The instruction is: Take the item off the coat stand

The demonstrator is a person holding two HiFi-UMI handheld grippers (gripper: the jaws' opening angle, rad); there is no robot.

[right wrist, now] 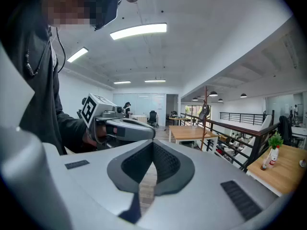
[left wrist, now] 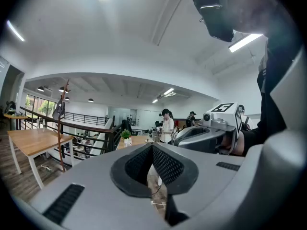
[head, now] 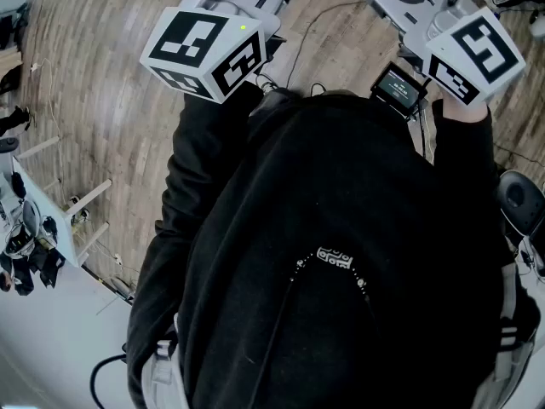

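Item [left wrist: 58, 110], dark, hung high on coat stand [left wrist: 60, 147], left of frame: probably light, soft, best taken near top; left gripper [left wrist: 152, 146], right gripper [right wrist: 153, 143] closed, empty.

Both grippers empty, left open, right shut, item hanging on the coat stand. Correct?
Not quite: the left gripper is shut too, jaws together on nothing, as the left gripper view shows. The rest holds: right gripper shut and empty, item hanging on the coat stand.
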